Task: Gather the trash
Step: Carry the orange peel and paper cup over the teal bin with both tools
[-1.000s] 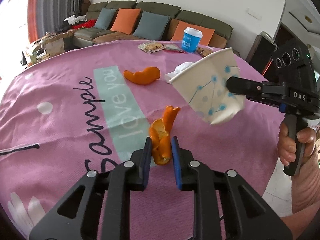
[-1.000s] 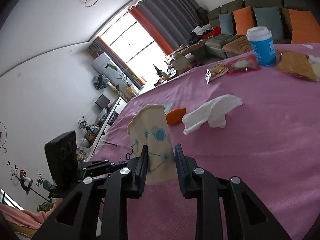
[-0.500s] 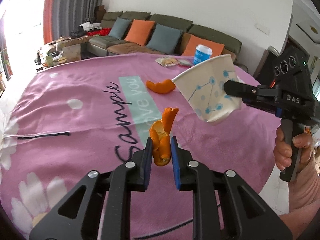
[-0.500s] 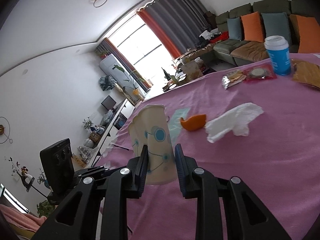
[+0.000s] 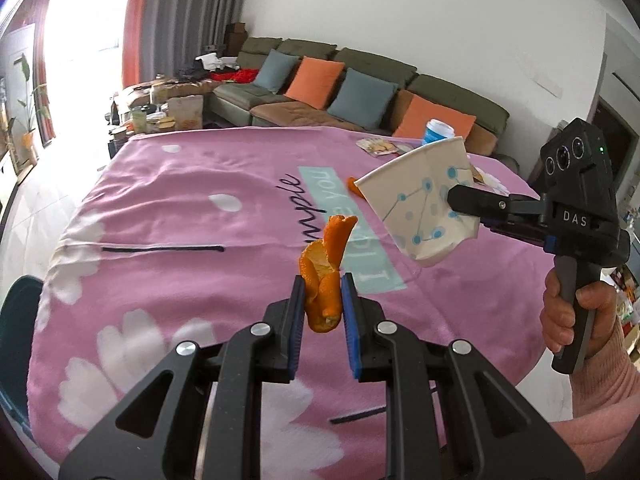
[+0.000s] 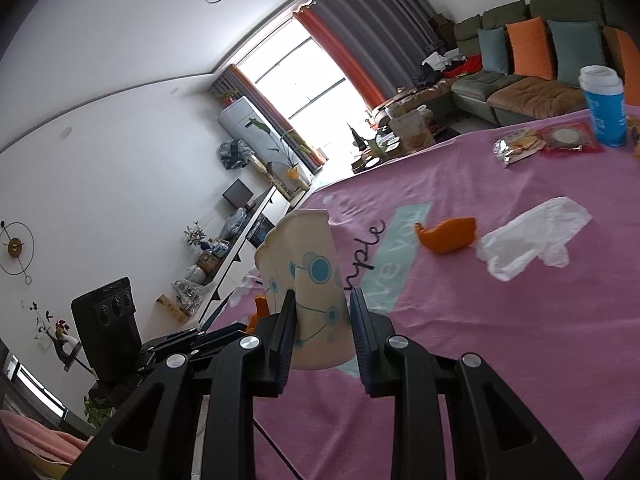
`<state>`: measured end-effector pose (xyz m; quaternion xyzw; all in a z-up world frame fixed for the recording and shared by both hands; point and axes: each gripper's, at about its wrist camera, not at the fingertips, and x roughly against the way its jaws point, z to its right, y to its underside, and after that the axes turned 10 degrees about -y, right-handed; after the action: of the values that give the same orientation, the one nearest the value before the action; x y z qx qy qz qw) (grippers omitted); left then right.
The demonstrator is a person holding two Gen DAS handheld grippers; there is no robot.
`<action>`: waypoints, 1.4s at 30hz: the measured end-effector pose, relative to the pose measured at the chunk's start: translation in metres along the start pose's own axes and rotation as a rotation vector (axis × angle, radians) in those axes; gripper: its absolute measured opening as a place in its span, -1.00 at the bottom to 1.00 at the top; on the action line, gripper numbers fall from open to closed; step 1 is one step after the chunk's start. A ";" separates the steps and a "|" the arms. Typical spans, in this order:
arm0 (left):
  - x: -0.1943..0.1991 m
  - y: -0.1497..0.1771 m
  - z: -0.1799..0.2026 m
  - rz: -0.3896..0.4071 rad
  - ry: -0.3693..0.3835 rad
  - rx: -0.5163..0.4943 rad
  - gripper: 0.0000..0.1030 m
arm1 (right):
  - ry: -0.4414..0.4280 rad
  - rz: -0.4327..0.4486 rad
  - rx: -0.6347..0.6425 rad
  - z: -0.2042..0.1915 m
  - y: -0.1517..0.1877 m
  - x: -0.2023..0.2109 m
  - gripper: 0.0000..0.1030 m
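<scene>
Orange peel (image 5: 325, 276) stands pinched between the blue pads of the left tongs (image 5: 323, 308), in the lower middle of the left wrist frame, lifted above the pink cloth of the tabletop (image 5: 168, 216). Its curled top points up, toward the centre of the frame.

At the right of the same frame, the right tongs (image 6: 321, 330) hold a crushed paper cup (image 5: 420, 204) with blue dots and lines. The cup is tilted, with its open mouth turned to the upper left, and it is near the peel but apart from it. In the right wrist frame the cup (image 6: 306, 280) sits squeezed between the two fingers in the lower centre, and its rim is bent.

More trash lies on the cloth in the right half of the right wrist frame: a second orange peel (image 6: 450, 235) and, just beside it, a crumpled white tissue (image 6: 532, 242). Farther, in the upper right, snack wrappers (image 6: 520, 145) lie near a blue cup with a white lid (image 6: 604, 106), which stands upright. A green sofa (image 5: 360, 92) with orange and blue cushions is behind the tabletop.
</scene>
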<state>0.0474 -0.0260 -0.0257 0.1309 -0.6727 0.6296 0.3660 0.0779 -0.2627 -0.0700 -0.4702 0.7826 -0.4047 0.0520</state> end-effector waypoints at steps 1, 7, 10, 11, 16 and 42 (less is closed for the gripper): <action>0.003 0.002 -0.003 0.001 -0.004 0.007 -0.65 | -0.003 -0.005 0.002 -0.001 0.000 -0.003 -0.52; 0.015 0.008 -0.017 0.010 -0.035 0.042 -0.65 | -0.026 -0.031 0.008 -0.009 0.002 -0.018 -0.52; 0.020 0.009 -0.023 0.014 -0.048 0.054 -0.65 | -0.036 -0.040 0.011 -0.012 0.003 -0.024 -0.52; 0.022 0.010 -0.024 0.016 -0.053 0.058 -0.65 | -0.038 -0.042 0.012 -0.014 0.003 -0.026 -0.52; 0.030 0.011 -0.033 0.025 -0.071 0.076 -0.65 | -0.053 -0.057 0.017 -0.016 0.000 -0.037 -0.52; 0.066 0.026 -0.071 0.050 -0.153 0.163 -0.65 | -0.131 -0.147 0.047 -0.042 0.000 -0.091 -0.52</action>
<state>0.0085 0.0644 -0.0064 0.1910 -0.6482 0.6793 0.2861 0.1087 -0.1672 -0.0689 -0.5503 0.7312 -0.3942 0.0846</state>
